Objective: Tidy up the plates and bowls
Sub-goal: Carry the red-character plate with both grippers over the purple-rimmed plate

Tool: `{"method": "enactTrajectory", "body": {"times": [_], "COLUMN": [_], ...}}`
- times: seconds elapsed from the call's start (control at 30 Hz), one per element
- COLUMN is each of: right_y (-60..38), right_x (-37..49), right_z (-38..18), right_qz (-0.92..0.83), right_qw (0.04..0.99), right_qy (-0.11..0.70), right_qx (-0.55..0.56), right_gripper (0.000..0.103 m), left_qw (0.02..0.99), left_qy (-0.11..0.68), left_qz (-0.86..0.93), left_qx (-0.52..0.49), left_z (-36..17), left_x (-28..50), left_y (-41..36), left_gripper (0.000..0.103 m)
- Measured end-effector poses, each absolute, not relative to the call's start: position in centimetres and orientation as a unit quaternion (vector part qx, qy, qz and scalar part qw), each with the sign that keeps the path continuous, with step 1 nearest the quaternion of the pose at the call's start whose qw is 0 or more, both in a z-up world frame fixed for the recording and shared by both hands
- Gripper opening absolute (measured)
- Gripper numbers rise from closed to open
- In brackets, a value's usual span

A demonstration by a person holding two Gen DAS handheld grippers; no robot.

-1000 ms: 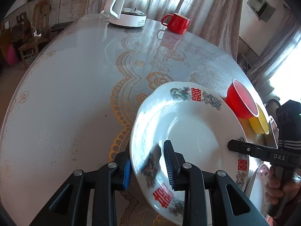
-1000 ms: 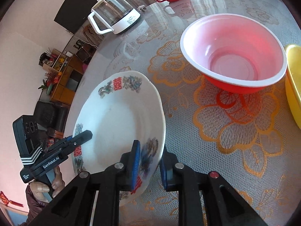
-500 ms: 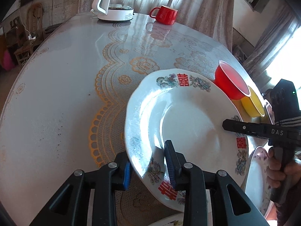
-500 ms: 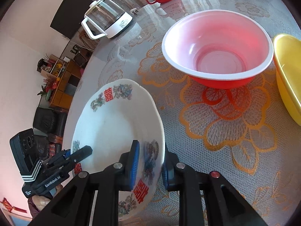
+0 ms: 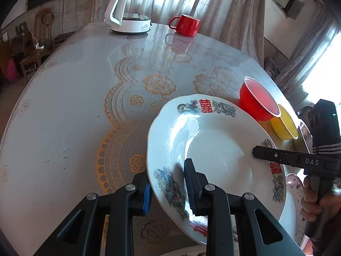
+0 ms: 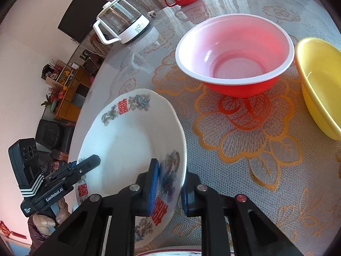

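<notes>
Closing from opposite rims, left gripper [image 5: 168,189] and right gripper [image 6: 169,188] both clamping the white plate [image 5: 215,147], tilted above the table's [image 5: 64,106] near edge, red bowl [image 6: 233,57] and yellow bowl [image 6: 321,81] beyond.

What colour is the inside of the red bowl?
Pale pink, with a white rim; the red bowl shows this best in the right wrist view.

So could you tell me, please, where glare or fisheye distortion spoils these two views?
Left wrist view: the window at the right edge is blown out, and a bright sheen lies on the plate and on the table near the kettle. Right wrist view: evenly lit and sharp, but the table edge bends strongly and the yellow bowl is cut off.
</notes>
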State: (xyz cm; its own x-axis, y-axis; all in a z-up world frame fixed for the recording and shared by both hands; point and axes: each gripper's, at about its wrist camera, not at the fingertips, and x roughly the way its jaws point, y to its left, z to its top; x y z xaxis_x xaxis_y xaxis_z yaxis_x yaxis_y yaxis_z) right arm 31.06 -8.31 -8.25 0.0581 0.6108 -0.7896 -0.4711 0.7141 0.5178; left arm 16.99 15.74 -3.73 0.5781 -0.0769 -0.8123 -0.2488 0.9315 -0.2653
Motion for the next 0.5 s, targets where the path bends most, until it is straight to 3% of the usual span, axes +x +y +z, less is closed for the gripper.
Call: {"method": "enactTrajectory", "body": {"times": [0.4,0.5], "right_y": [-8.5,-8.7], "right_x": [31.2,31.2], "right_z": [-9.0,-9.0], "right_qz": [0.378,0.381], "right_qw": [0.713,0.712], "right_qy": [0.586,0.584], "right_qx": [0.07,0.075], "right_gripper": [0.018,0.018], "left_qw": [0.866,0.862], "left_qy": [0.459,0.466], "left_qz": [0.046,0.05], "left_qx": [-0.196,-0.192], "left_z": [-4.0,-4.5], "left_x": [16.3,16.6], "left_y": [14.8,15.0], "left_gripper": [0.025,0.029]}}
